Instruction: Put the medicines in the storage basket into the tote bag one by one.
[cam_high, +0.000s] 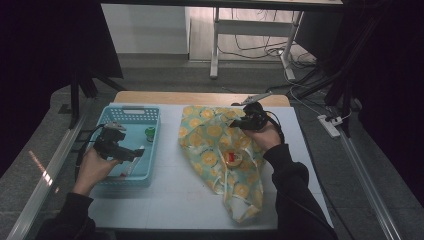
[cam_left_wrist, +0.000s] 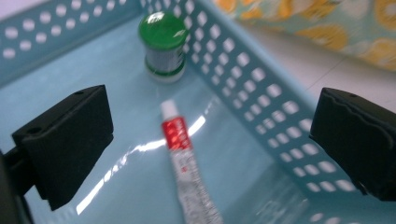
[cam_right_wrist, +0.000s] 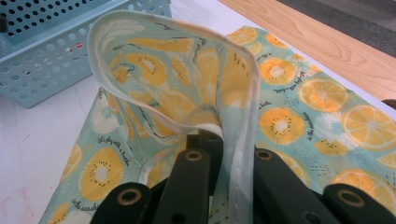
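A cloth bag (cam_high: 220, 150) printed with orange and kiwi slices lies on the white table top, with something small and red (cam_high: 231, 158) in its mouth. My right gripper (cam_high: 239, 123) is shut on the bag's white hem (cam_right_wrist: 239, 154) and holds that edge up in a fold. My left gripper (cam_high: 131, 151) hangs open inside a light blue perforated basket (cam_high: 150, 172). Below its wide-apart jaws lies a red and white tube (cam_left_wrist: 184, 168). A small jar with a green cap (cam_left_wrist: 163, 44) stands beyond the tube near the basket wall (cam_left_wrist: 261, 93).
The basket (cam_right_wrist: 46, 60) sits just left of the bag (cam_right_wrist: 280, 121) on the white mat. A wooden table edge (cam_right_wrist: 327, 42) runs behind them. Table legs and cables (cam_high: 260, 47) are on the floor farther back.
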